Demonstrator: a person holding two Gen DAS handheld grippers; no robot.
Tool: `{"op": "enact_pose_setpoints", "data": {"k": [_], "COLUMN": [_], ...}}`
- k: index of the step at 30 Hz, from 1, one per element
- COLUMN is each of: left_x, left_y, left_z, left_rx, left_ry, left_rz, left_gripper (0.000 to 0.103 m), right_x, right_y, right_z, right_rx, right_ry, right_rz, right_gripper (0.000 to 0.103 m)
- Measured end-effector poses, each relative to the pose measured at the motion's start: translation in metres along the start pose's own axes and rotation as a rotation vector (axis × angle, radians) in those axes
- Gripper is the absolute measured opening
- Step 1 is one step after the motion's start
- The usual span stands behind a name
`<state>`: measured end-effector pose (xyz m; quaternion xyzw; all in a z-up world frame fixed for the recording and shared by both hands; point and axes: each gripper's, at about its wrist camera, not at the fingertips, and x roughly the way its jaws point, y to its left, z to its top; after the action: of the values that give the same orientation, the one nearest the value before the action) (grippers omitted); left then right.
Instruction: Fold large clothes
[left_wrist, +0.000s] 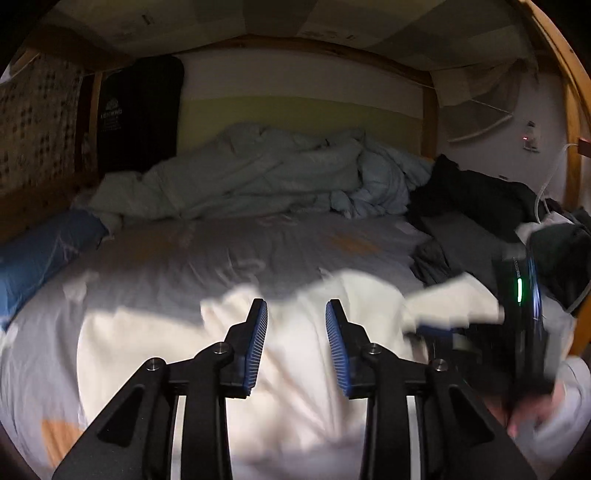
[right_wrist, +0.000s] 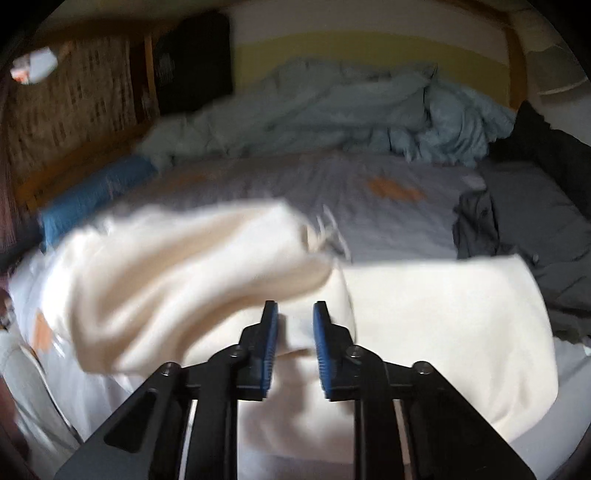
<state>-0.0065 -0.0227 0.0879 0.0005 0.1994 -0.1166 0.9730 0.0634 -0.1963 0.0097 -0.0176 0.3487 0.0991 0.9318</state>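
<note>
A large cream-white garment lies on the grey bed sheet at the near edge of the bed. My left gripper is open and empty just above its middle. In the left wrist view the right gripper comes in from the right, with a cream sleeve lying across it. In the right wrist view the garment is blurred, and a fold of it hangs raised at the left. My right gripper shows a narrow gap between its pads, over the cloth.
A rumpled pale blue duvet fills the back of the bed. A blue pillow lies at the left. Dark clothes are piled at the right. A wooden bed frame and wall close the far side.
</note>
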Motion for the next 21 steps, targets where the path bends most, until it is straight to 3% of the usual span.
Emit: {"op": "enact_pose_setpoints", "data": {"k": [2,4,6,8,11,15,16,17,18,21], "left_x": [0.028,0.057,0.076,0.083,0.082,0.079,0.08,0.078,0.076,0.062], "left_y": [0.001,0.003,0.0,-0.004,-0.012,-0.022,-0.02,-0.021,-0.021,-0.012], "left_z": [0.01,0.002,-0.023,-0.045,-0.067,-0.068,-0.068,-0.068,-0.068,-0.063], "left_rx": [0.0,0.005,0.0,0.044,0.073,0.096,0.101,0.096,0.081,0.036], "left_ry": [0.055,0.193,0.282,0.31,0.301,0.269,0.261,0.249,0.236,0.186], "left_rz": [-0.014,-0.089,-0.073,-0.028,0.044,0.085,0.083,0.077,0.068,0.036], "left_gripper": [0.031,0.031,0.028,0.028,0.028,0.028,0.028,0.028,0.028,0.029], "right_x": [0.018,0.026,0.024,0.022,0.018,0.005,0.001,-0.004,-0.008,-0.028], "right_y": [0.001,-0.004,-0.008,-0.009,-0.016,-0.032,-0.037,-0.044,-0.049,-0.072], "right_z": [-0.004,-0.01,-0.014,-0.017,-0.022,-0.025,-0.026,-0.027,-0.029,-0.038], "right_rx": [-0.026,0.003,0.013,0.014,0.047,0.143,0.173,0.216,0.242,0.326], "right_ry": [0.088,0.136,0.134,0.132,0.11,0.071,0.065,0.056,0.043,-0.011], "right_rz": [-0.059,-0.084,-0.074,-0.069,-0.032,0.038,0.039,0.007,-0.016,-0.075], "right_gripper": [0.017,0.014,0.014,0.014,0.014,0.015,0.026,0.046,0.053,0.054]}}
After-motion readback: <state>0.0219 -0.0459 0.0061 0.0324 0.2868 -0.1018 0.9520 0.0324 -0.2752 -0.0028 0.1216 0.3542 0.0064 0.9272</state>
